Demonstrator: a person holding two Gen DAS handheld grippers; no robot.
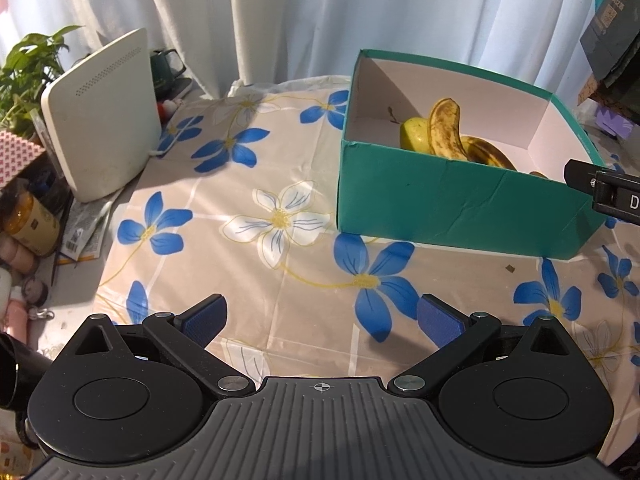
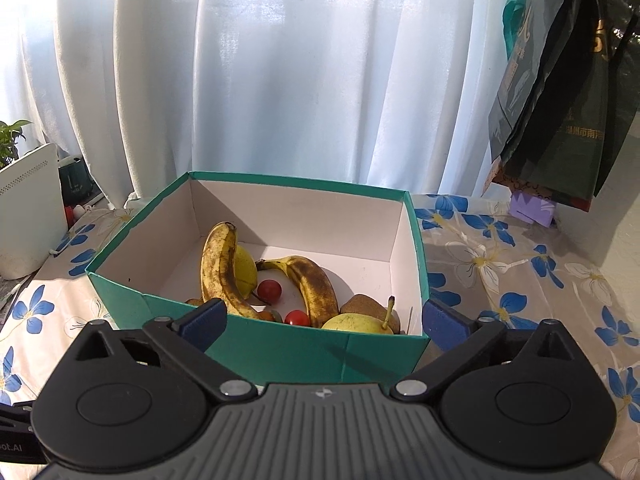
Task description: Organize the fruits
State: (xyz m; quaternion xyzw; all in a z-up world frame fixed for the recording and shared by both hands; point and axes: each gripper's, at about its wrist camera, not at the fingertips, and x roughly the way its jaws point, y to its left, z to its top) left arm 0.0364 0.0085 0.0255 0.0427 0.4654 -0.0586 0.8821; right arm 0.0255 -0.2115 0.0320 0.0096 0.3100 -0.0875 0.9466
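A teal cardboard box [image 2: 360,354] with a white inside stands on the flowered tablecloth; it also shows in the left wrist view [image 1: 440,200] at the right. It holds two spotted bananas [image 2: 220,268] [image 2: 314,286], two yellow-green pears [image 2: 356,324] [image 2: 246,270], a brown kiwi [image 2: 366,306] and two small red tomatoes [image 2: 269,289] [image 2: 297,317]. My right gripper [image 2: 322,320] is open and empty, just before the box's near wall. My left gripper [image 1: 320,320] is open and empty over bare tablecloth, left of the box.
A white router-like device [image 1: 100,120] leans at the table's left edge, with a plant [image 1: 28,68], jars [image 1: 32,224] and clutter beside it. White curtains hang behind. Dark bags [image 2: 560,100] hang at the right. The right gripper's side [image 1: 608,188] shows by the box.
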